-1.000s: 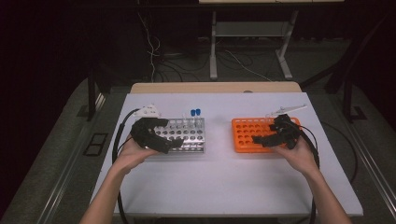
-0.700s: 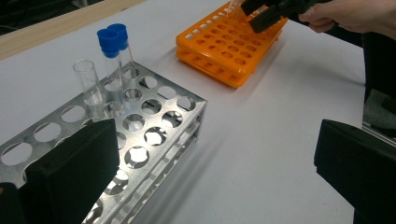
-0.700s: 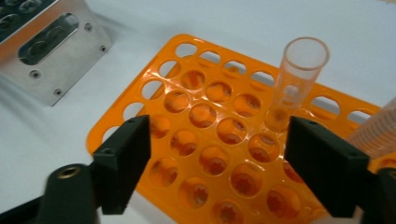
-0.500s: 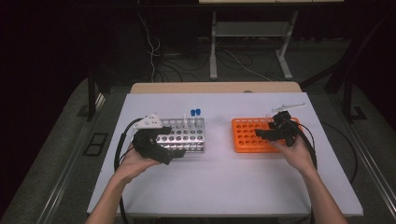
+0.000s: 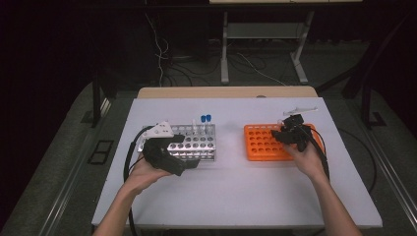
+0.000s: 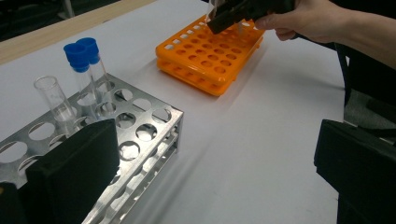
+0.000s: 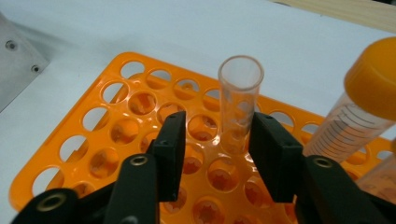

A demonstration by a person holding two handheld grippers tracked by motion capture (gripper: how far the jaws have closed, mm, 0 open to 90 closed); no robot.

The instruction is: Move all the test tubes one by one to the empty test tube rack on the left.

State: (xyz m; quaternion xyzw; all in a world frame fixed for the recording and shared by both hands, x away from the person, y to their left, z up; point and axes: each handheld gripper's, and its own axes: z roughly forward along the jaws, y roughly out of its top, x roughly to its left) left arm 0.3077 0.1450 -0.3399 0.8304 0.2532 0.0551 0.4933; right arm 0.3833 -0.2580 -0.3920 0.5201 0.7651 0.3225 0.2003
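An orange rack (image 5: 265,142) lies on the right of the white table (image 5: 236,196). A clear open tube (image 7: 239,98) stands in one of its holes. My right gripper (image 7: 217,135) straddles that tube. Its jaws have just been closing: the right pad is at the glass, while a gap remains on the left. In the high view the right gripper (image 5: 286,132) is over the rack's far right corner. My left gripper (image 6: 215,154) is open wide at the near right corner of a metal rack (image 6: 140,133), which holds two blue-capped tubes (image 6: 83,53) and a clear tube (image 6: 51,95).
An orange-capped graduated tube (image 7: 359,107) stands in the orange rack just right of the straddled tube. A white object (image 5: 300,110) lies on the table beyond that rack. Cables trail from both grippers to the table's near edge. Bare table lies between the two racks.
The right gripper has edged toward the orange rack's far corner. The left gripper has slid back a little toward the person, off the metal rack's top.
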